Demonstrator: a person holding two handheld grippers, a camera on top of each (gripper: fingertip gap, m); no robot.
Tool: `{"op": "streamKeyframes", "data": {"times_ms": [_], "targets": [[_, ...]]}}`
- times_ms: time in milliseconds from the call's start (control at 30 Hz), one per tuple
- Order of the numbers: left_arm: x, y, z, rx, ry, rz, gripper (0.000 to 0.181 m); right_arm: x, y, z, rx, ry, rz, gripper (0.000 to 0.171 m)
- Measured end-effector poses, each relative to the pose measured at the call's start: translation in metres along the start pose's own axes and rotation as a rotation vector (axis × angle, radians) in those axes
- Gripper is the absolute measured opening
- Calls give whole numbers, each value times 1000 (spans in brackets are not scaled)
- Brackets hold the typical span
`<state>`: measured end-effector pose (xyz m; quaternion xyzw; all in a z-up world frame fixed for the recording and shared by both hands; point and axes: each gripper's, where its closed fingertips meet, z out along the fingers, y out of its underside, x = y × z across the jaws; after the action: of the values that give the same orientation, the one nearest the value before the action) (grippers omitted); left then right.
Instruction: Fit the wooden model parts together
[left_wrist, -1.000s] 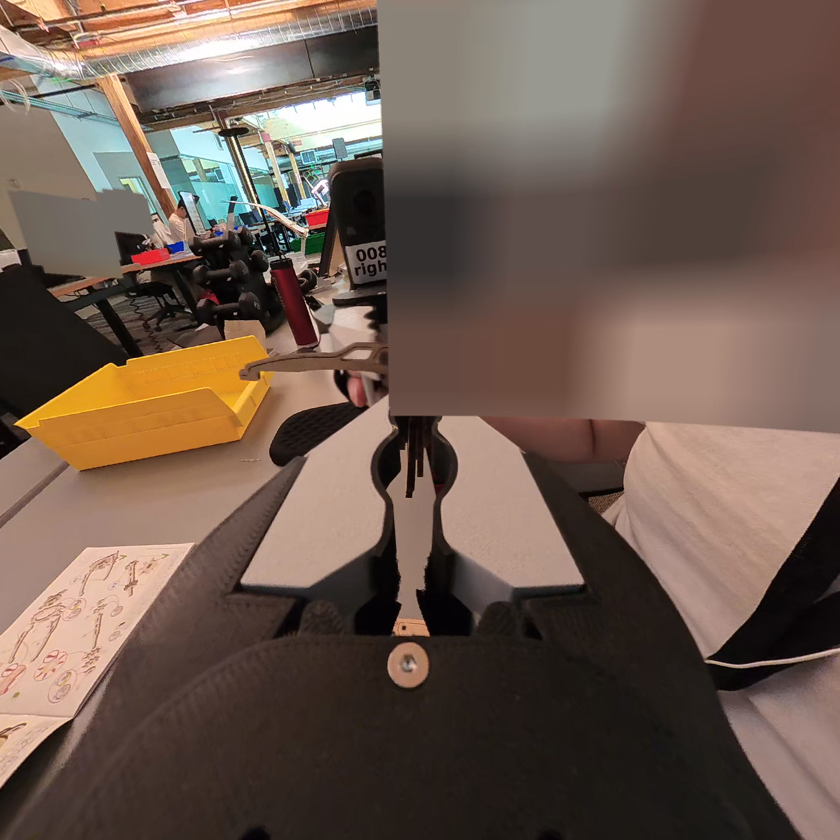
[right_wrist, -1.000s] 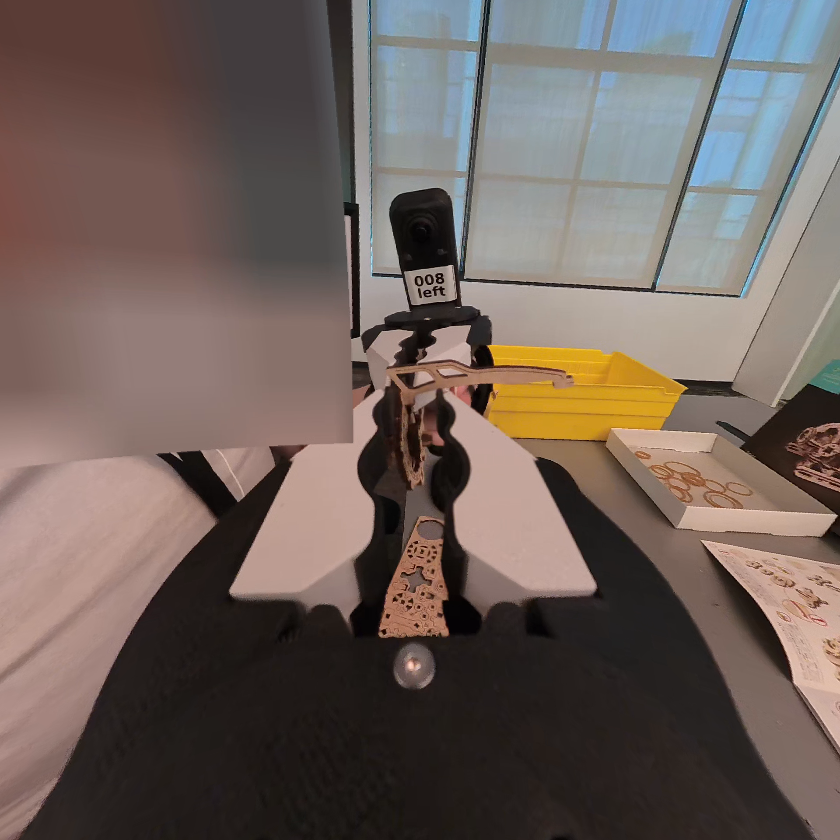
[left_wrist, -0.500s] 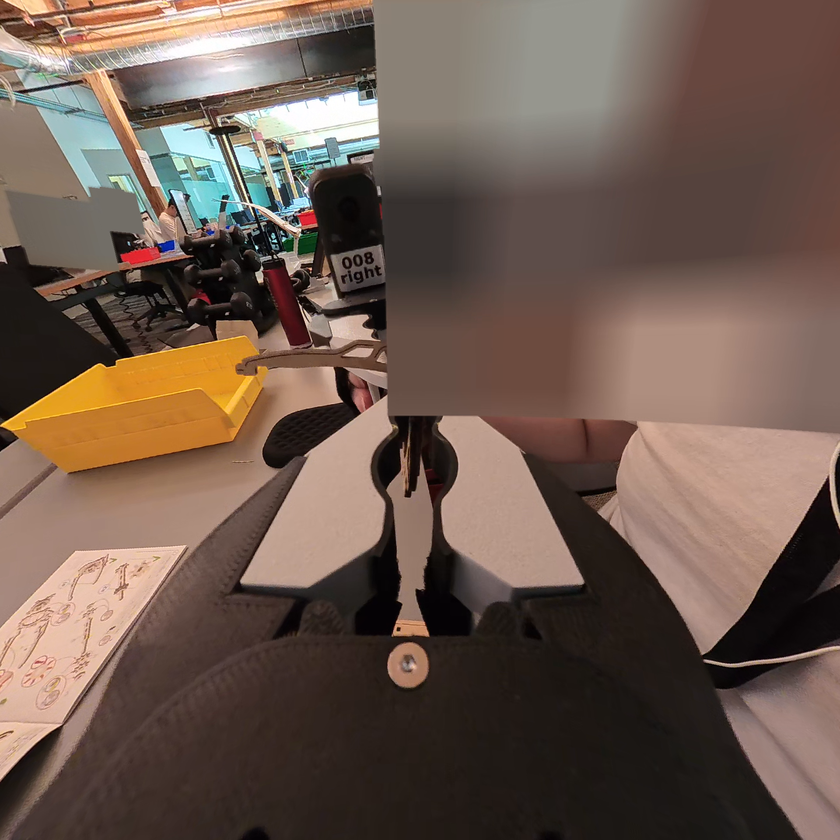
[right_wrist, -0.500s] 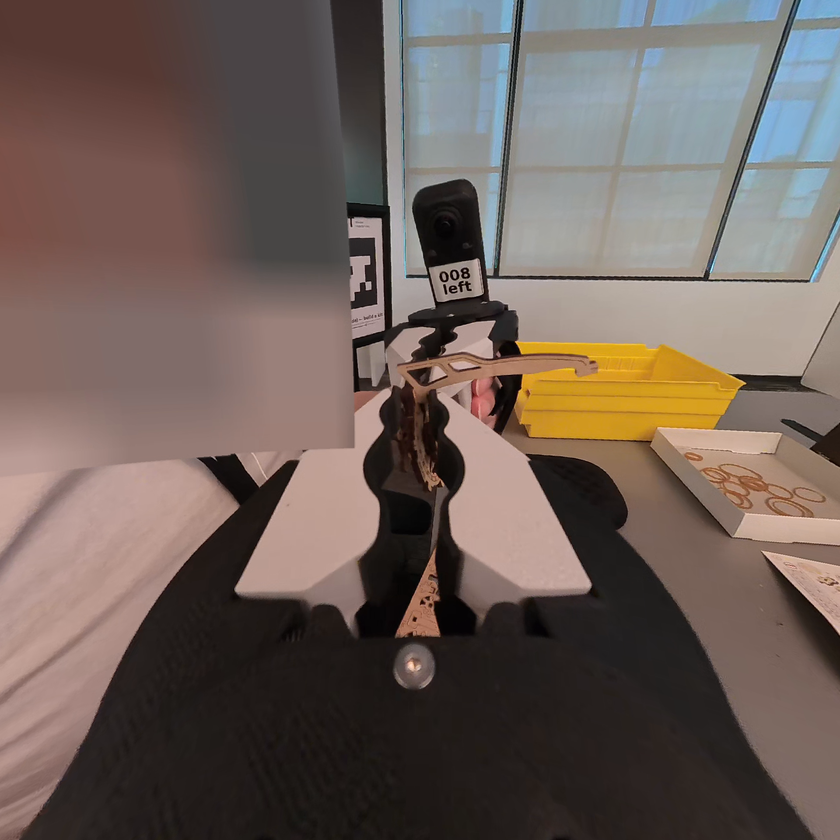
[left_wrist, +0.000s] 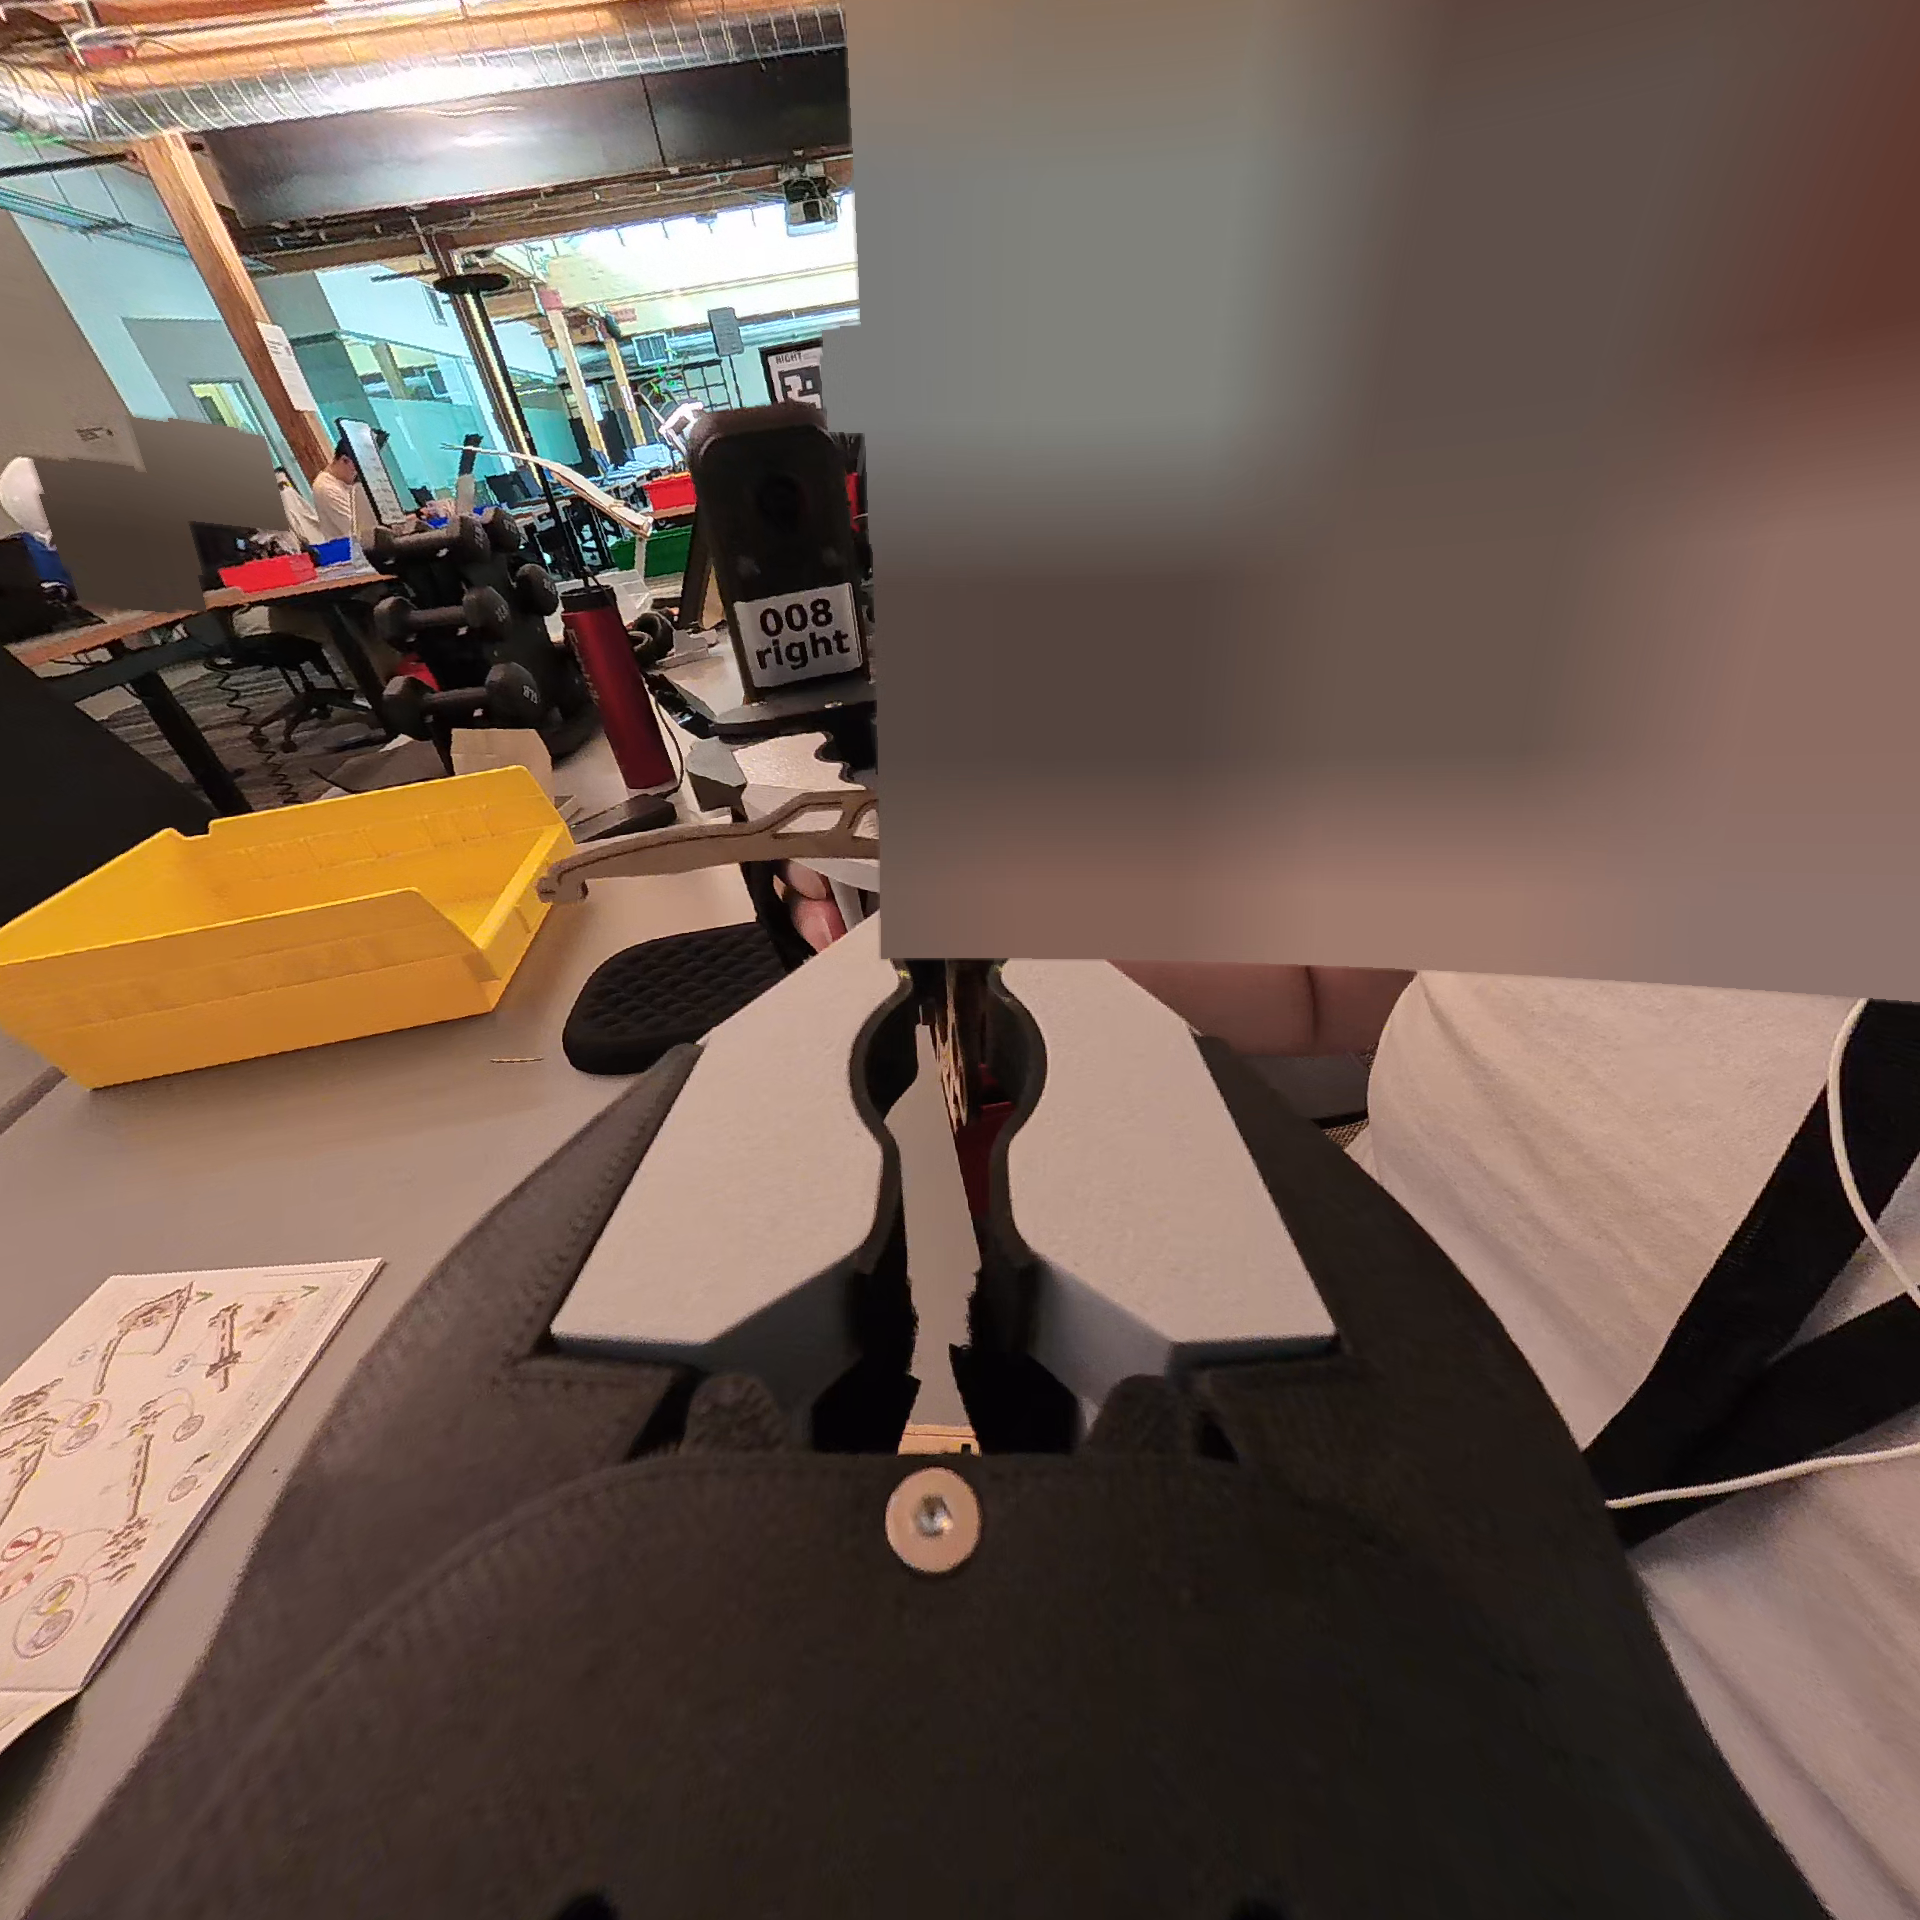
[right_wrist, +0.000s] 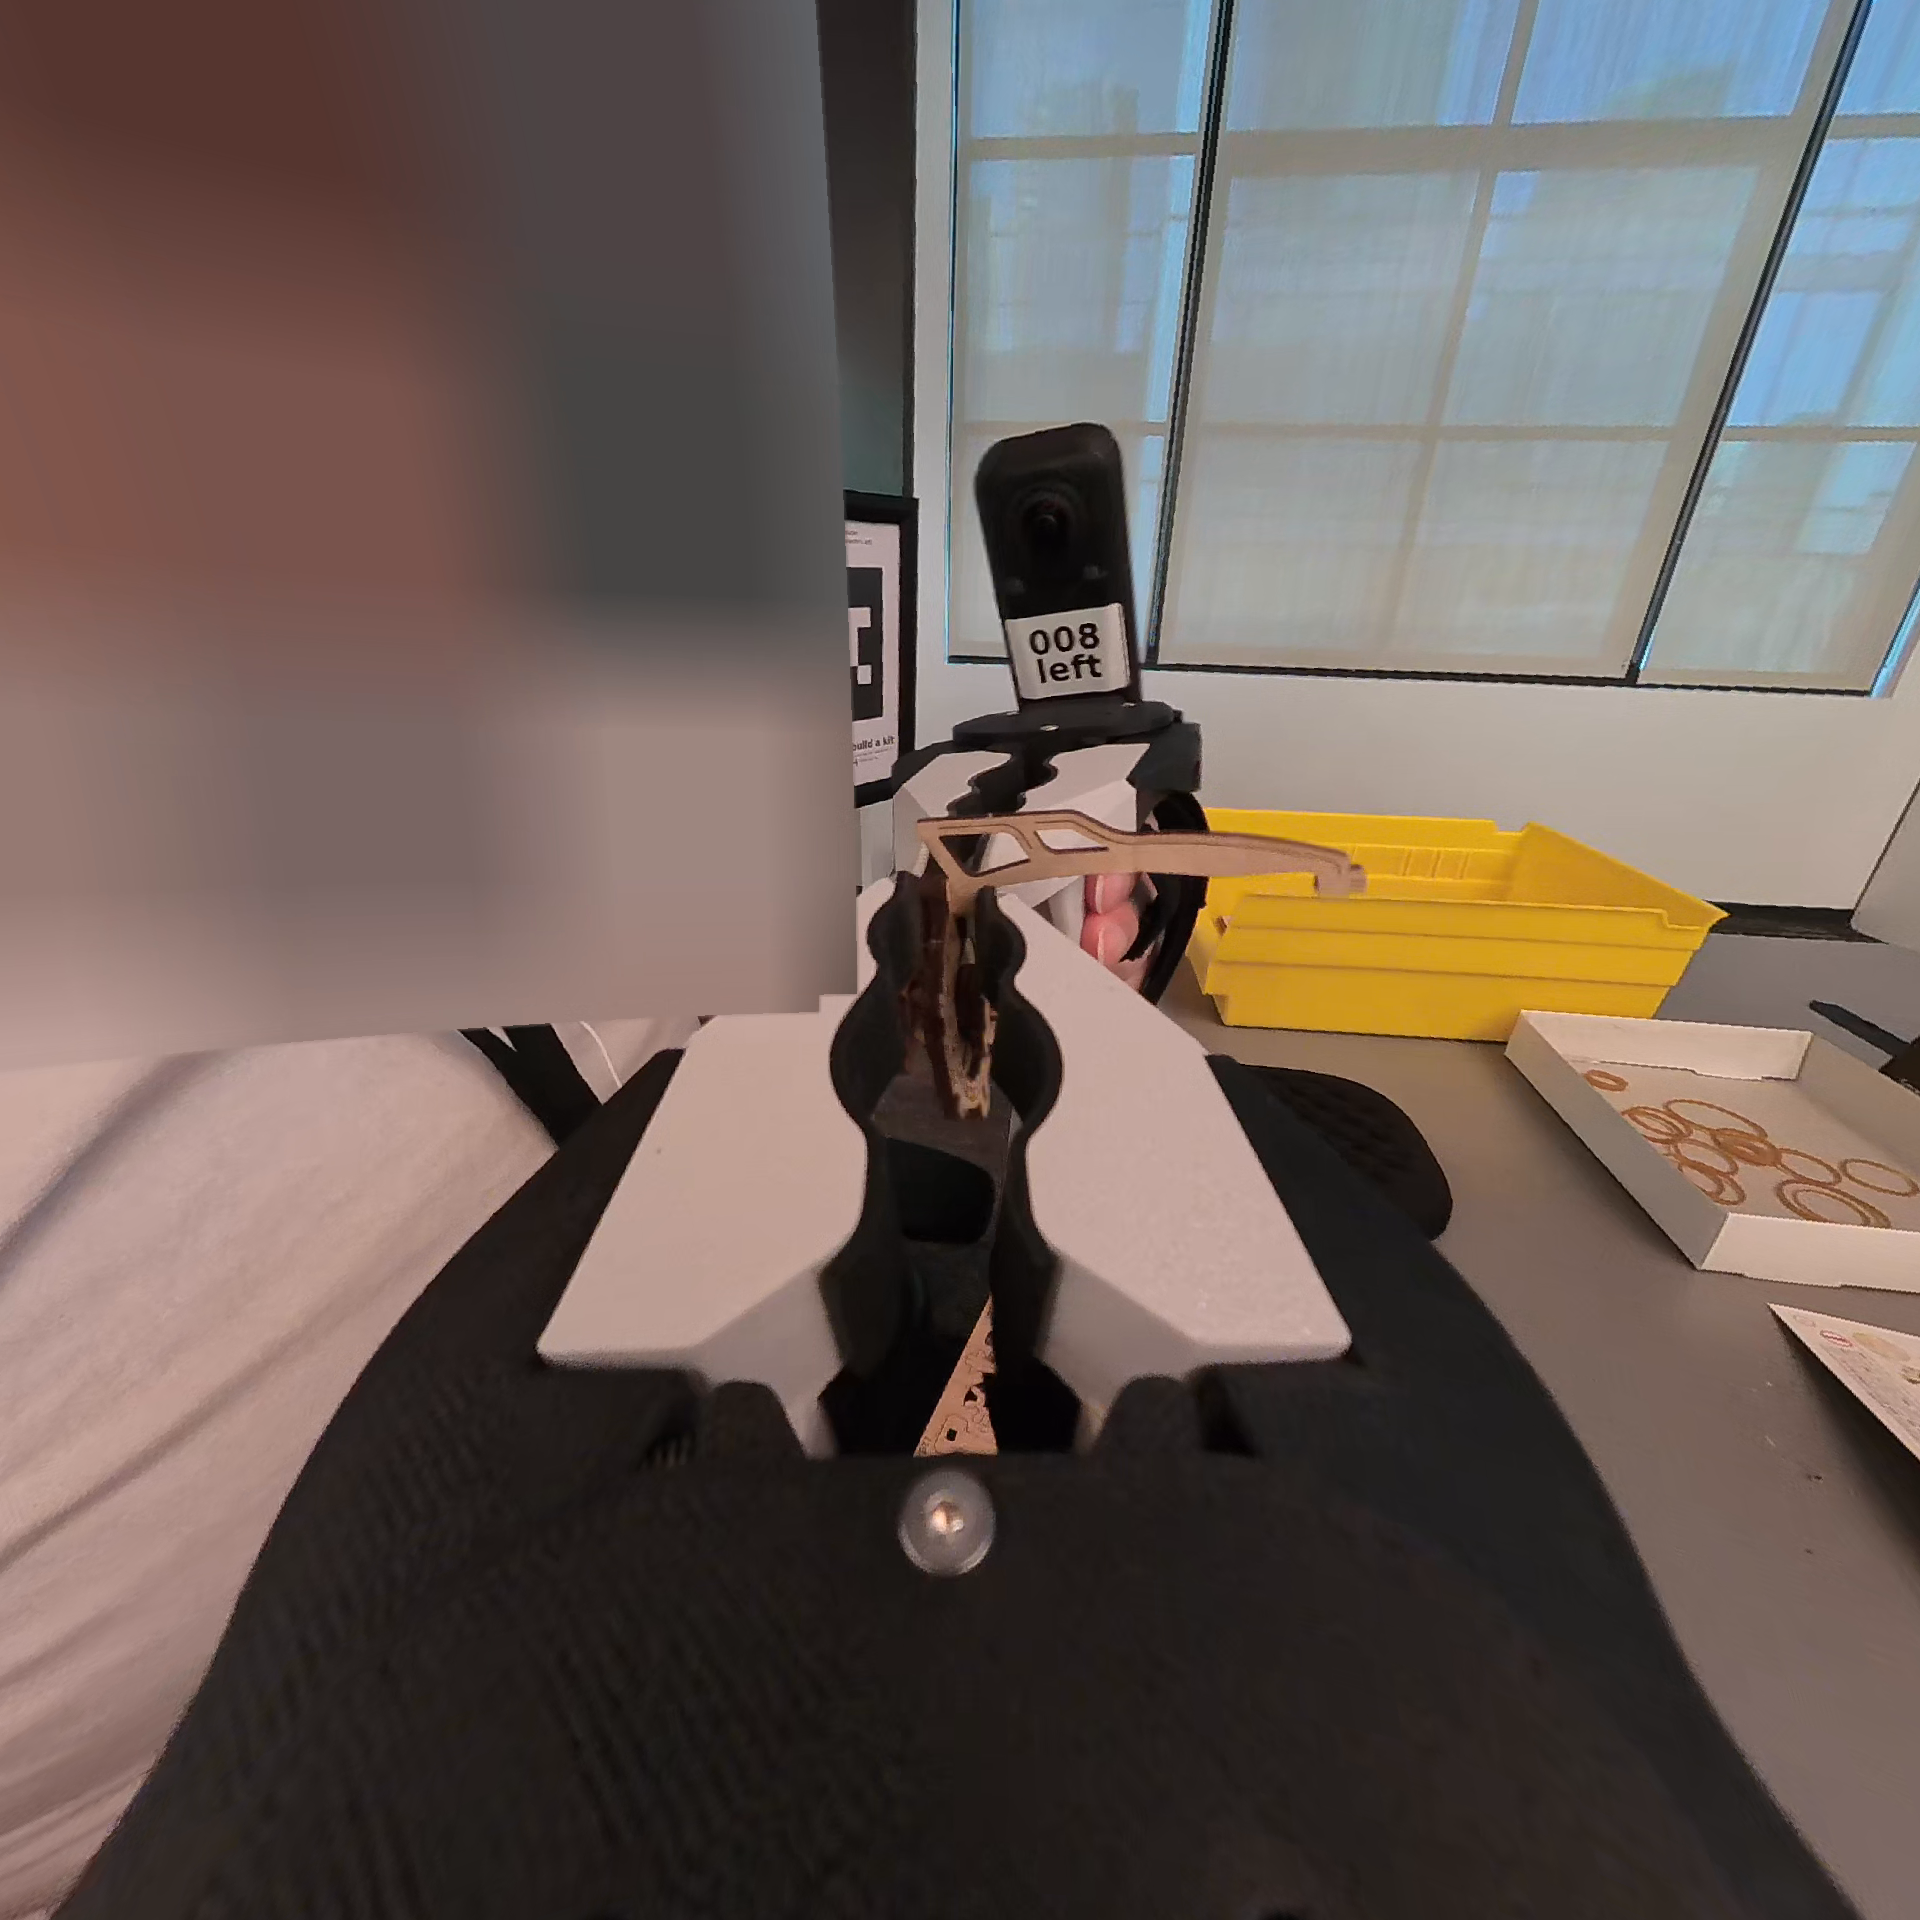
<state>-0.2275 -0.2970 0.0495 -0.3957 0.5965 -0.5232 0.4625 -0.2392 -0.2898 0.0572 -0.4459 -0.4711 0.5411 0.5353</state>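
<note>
Model between right gripper's jaws

The two tongs face each other above the tabletop, right tongs and left tongs meeting tip to tip. A long wooden arm juts sideways from between them. Beyond it sits a bin; nearer lies a tray of rings, and beside the left tongs an instruction sheet.
</note>
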Motion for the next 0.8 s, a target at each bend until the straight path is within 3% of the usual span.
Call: {"op": "streamKeyframes", "data": {"times_ms": [200, 333, 567, 800], "targets": [[-9, -9, -6, 16, -82, 60, 10, 2, -1, 0, 20, 15, 3, 9], [-11, -9, -6, 12, -73, 35, 14, 5, 1, 1, 4, 39, -14, 9], [-9, -5, -4, 7, -42, 29, 4, 6, 3, 1, -2, 53, -22, 9], [-8, -6, -5, 14, -50, 42, 12, 4, 2, 3, 4, 46, -29, 9]]}}
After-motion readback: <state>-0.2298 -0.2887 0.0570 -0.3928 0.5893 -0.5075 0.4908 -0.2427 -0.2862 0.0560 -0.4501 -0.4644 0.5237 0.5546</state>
